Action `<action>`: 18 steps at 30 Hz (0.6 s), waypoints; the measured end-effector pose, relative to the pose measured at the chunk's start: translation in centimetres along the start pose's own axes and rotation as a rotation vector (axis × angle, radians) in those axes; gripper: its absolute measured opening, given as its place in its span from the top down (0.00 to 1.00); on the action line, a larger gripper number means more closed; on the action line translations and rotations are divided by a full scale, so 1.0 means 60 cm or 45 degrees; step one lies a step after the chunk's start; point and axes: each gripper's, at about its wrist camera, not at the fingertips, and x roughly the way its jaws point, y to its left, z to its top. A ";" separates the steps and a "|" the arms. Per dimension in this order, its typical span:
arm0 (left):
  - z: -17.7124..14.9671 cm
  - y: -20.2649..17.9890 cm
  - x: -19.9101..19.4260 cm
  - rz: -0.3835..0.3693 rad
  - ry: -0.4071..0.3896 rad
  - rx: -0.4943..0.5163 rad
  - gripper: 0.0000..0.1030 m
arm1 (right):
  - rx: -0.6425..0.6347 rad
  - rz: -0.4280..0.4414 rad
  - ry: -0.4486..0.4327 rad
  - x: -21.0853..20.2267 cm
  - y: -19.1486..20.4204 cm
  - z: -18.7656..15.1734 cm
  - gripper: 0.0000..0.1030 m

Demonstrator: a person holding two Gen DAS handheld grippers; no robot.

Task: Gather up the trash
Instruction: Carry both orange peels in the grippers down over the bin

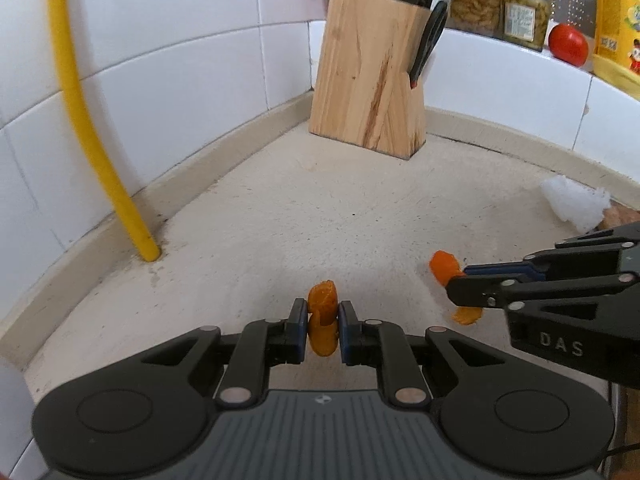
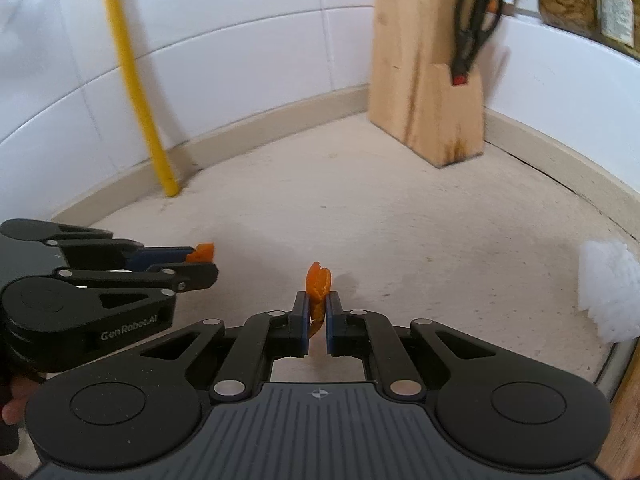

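Clamping an orange peel piece, the left gripper is nearly closed; the right gripper likewise pinches another orange peel above the tabletop.

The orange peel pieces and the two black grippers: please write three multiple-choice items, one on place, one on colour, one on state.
1. Where does the wooden knife block stand?
A. in the tiled corner
B. in a sink
C. on a shelf

2. What colour is the pipe by the wall?
A. green
B. yellow
C. grey

3. What does the left gripper hold?
A. nothing
B. scissors
C. an orange peel piece

Key: A, it stands where the walls meet; B, it is plainly yellow; C, its pads clamp the peel. The right gripper grips another orange peel piece.
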 end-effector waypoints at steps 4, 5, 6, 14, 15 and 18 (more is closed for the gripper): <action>-0.016 0.017 -0.024 0.014 -0.002 -0.035 0.89 | -0.006 0.003 -0.002 -0.012 0.028 -0.002 0.90; -0.020 0.021 -0.031 0.020 -0.007 -0.038 0.89 | -0.012 0.009 0.000 -0.016 0.035 -0.003 0.90; -0.024 0.024 -0.039 0.025 -0.012 -0.045 0.89 | -0.023 0.012 -0.001 -0.020 0.044 -0.005 0.90; -0.054 0.059 -0.089 0.051 -0.038 -0.087 0.89 | -0.071 0.048 -0.005 -0.038 0.105 -0.009 0.90; -0.059 0.065 -0.096 0.057 -0.040 -0.092 0.89 | -0.080 0.056 -0.006 -0.040 0.113 -0.009 0.90; -0.073 0.086 -0.116 0.086 -0.047 -0.113 0.89 | -0.105 0.081 -0.007 -0.041 0.142 -0.009 0.90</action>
